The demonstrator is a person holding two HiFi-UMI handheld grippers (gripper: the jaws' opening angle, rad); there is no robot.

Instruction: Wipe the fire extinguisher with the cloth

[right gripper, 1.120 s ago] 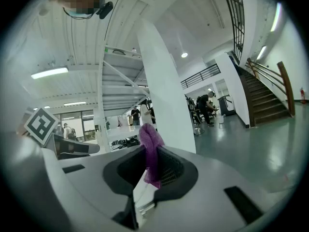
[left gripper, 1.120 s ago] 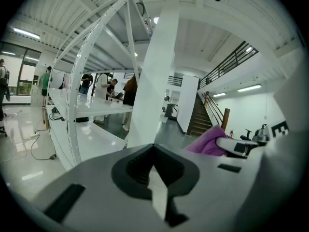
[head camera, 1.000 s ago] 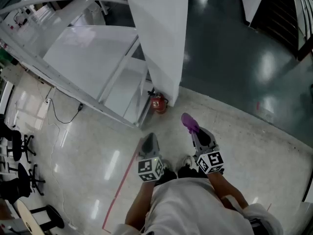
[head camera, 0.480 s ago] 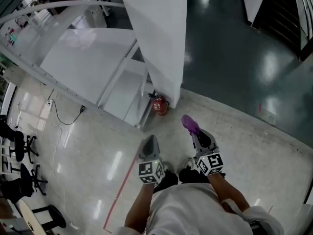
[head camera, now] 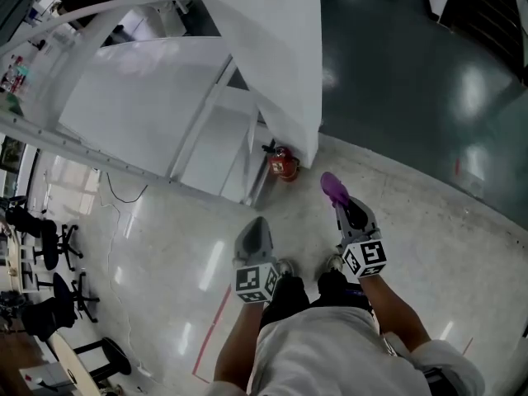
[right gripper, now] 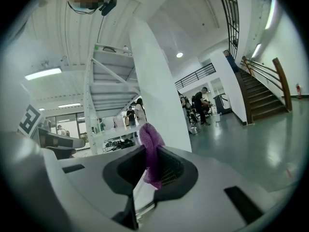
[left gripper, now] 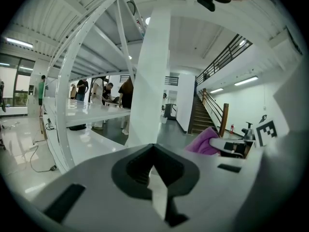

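The right claw [head camera: 339,198], pinching the purple cloth [head camera: 332,186], and the empty, closed left claw [head camera: 256,224] had drawn nearer the red fire extinguisher [head camera: 284,164] on the floor [head camera: 165,246] by the white pillar [head camera: 289,73]; wiping remained ahead.

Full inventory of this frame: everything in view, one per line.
Fire extinguisher: 1, red, floor, at pillar's foot
Pillar: 1, white, ahead
Platform: 1, white, left of pillar
Cable: 1, black, floor by platform
Chairs: several, black, far left
Floor line: 1, red, floor near person
Stairs: 1 flight, brown rail, background right
People: several, background by platform
Cloth: 1, purple, in right gripper's fingers
Left gripper: 1, grey, shut, empty
Right gripper: 1, grey, shut on cloth
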